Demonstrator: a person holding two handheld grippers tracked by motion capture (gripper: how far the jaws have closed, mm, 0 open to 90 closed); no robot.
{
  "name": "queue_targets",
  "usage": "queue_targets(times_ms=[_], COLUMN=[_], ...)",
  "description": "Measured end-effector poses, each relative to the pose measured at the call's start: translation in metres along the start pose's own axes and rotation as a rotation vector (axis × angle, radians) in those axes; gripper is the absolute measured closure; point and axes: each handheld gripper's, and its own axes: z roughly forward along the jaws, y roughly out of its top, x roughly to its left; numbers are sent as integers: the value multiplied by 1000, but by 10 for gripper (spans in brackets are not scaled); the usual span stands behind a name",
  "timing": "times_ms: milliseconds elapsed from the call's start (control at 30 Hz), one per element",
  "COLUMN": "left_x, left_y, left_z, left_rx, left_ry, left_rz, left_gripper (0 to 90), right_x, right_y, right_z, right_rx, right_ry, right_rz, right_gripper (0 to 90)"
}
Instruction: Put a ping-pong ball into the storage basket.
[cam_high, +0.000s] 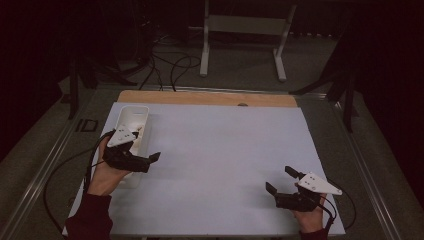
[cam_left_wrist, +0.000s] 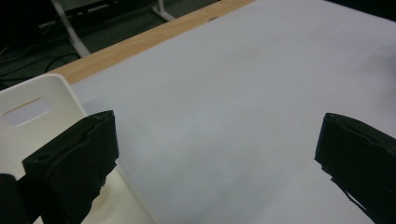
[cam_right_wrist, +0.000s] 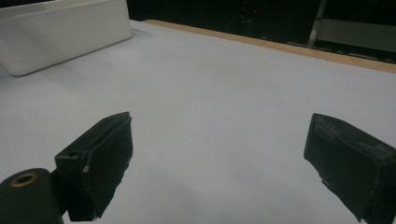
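Holding: I have one pair of tongs in each hand, both low over the table and both with nothing in them.
Left gripper: its jaws stand wide apart; in the left gripper view one black jaw sits over the bin's corner and the other over bare sheet, with blank sheet between them.
Left gripper, place: it hangs over the near half of the white bin, pointing towards the middle of the table; whether it touches the bin I cannot tell.
Right gripper: its jaws are spread wide too; the right gripper view shows bare sheet between them.
Right gripper, place: it sits near the front right corner of the sheet, pointing to my left and slightly away from me, well apart from the bin.
My hands: my left hand grips the left tool from below and behind, a dark red sleeve at the wrist; my right hand holds the right tool near the table's front edge.
White bin: a long, narrow plastic box with a handle slot in its end wall, lying along the left edge of the sheet; what lies inside is too dim to make out.
White sheet: it covers most of the table.
Table: a strip of bare wood shows along the far edge.
Beyond: cables on the floor and a white frame stand.
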Motion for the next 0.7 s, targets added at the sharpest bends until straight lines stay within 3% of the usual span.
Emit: queue_targets(times_ms=[100, 133, 200, 700], left_x=[-3, -8, -11, -28], left_y=[-2, -6, -9, -34], left_z=[-1, -2, -2, 1], left_rx=[-21, -56, -76, -157], left_ry=[-5, -15, -28, -58], left_rz=[-3, -10, -13, -5], left_gripper=[1, 1, 1, 1], right_x=[0, 0, 0, 0], right_y=[0, 0, 0, 0], right_z=[0, 0, 0, 1], right_rx=[0, 0, -1, 0], right_ry=[0, 0, 1, 2], right_rz=[-1, -1, 0, -2], right_gripper=[78, 78, 78, 78])
